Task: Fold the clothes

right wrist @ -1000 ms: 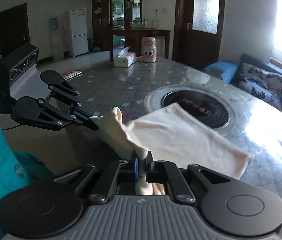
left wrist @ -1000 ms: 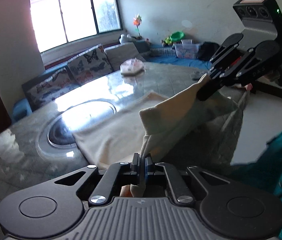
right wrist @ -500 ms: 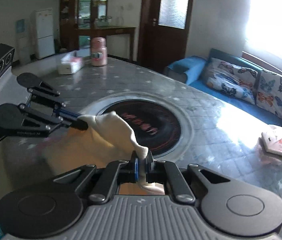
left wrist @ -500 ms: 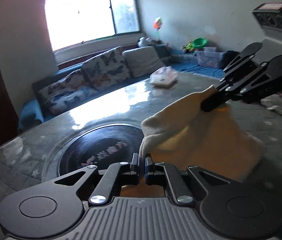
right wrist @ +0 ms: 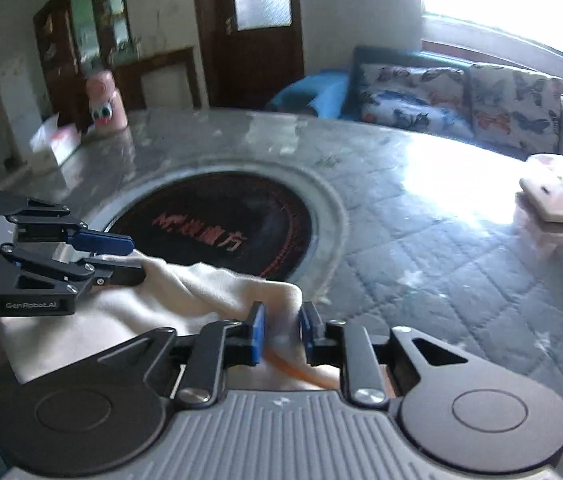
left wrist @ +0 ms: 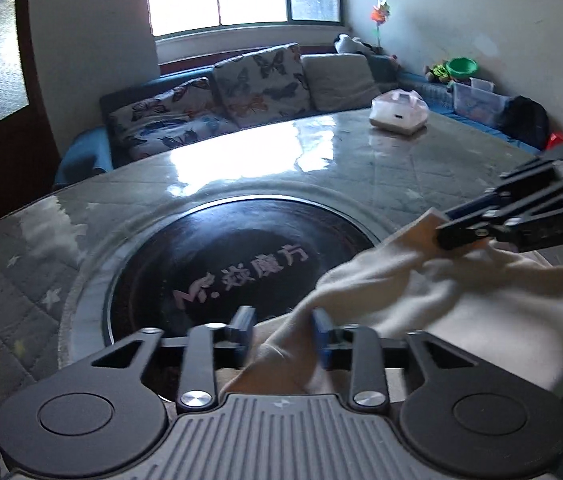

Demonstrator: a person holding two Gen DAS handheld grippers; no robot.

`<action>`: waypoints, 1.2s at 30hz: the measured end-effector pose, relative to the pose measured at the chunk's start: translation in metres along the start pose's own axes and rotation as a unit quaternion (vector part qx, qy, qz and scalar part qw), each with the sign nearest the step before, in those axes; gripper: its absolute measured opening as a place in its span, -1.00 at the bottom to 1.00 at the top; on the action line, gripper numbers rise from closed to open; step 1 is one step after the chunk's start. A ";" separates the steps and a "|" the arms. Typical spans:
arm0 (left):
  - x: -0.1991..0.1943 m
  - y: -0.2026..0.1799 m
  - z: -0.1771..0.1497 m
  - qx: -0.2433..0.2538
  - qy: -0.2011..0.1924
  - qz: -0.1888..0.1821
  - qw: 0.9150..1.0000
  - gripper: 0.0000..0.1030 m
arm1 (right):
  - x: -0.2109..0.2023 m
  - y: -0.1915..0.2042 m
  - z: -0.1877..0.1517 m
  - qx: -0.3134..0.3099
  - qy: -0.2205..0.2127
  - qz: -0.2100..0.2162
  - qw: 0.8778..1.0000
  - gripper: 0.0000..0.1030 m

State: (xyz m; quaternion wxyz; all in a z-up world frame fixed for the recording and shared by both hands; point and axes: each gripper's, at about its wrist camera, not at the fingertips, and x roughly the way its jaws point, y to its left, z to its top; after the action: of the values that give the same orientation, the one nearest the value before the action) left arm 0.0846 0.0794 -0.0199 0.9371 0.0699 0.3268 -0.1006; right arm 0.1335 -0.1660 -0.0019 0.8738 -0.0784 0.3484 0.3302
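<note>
Grey quilted tabletop [left wrist: 401, 168] with a round dark glass inset [left wrist: 233, 264] filled the left wrist view. On it, the cream fleece garment [left wrist: 461, 312] lay bunched, one fold passing loosely between the left gripper [left wrist: 283, 334], whose jaws had just been opening.

From the right wrist, the right gripper [right wrist: 281, 330] had just been parting too, cloth slack between its blue pads [right wrist: 257, 332].

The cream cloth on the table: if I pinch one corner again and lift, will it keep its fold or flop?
The cream cloth probably flops: it sags in soft creases between the left gripper and right gripper, whose jaws have just been opening around it. It looks thick and fleecy, so likely light but bulky. On the glossy table it may slide when pushed.
</note>
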 end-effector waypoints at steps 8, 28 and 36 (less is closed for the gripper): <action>-0.027 -0.008 0.006 -0.027 -0.055 0.016 0.998 0.97 | -0.053 -0.021 -0.032 0.023 -0.002 -0.036 0.999 -0.57; -0.046 -0.041 0.003 -0.053 -0.038 -0.032 0.997 1.00 | -0.031 -0.029 -0.042 0.052 -0.001 -0.055 0.997 -0.90; -0.029 -0.045 0.000 -0.060 -0.005 -0.040 0.997 1.00 | -0.026 -0.017 -0.038 -0.002 0.009 -0.112 0.994 -0.91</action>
State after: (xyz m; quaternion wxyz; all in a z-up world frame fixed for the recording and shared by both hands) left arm 0.0518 0.0400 -0.0046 0.9365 0.0004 0.3298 -0.1187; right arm 0.1097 -0.2066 -0.0145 0.9022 -0.1214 0.3442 0.2297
